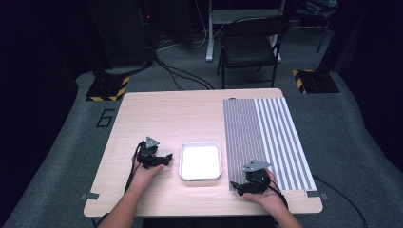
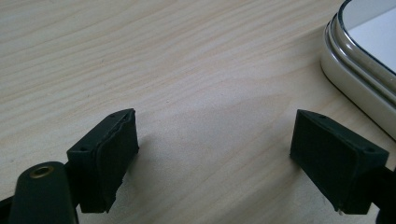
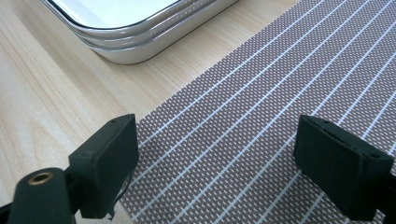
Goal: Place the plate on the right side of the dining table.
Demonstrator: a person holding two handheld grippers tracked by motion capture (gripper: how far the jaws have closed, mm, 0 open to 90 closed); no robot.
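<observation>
While resting low near the worktop's (image 1: 157,114) front edge, left tongs (image 1: 164,158) gaping wide over bare wood, nothing between the jaws, just left of the white tray (image 1: 200,161). Tray sitting a little toward the front edge, midway between the two tongs. Right tongs (image 1: 236,186) likewise spread wide and empty, poised over the near left corner of the striped mat (image 1: 266,137) covering the worktop's right side, close to the tray's right front corner.

A pale, wood-grained bench (image 1: 161,114) carries a silvery square metal tray (image 1: 200,177) with a white inside beside the black left claw (image 1: 167,156). Under the black right claw (image 1: 236,186) lies a grey-brown mat with thin white stripes (image 1: 266,137).
</observation>
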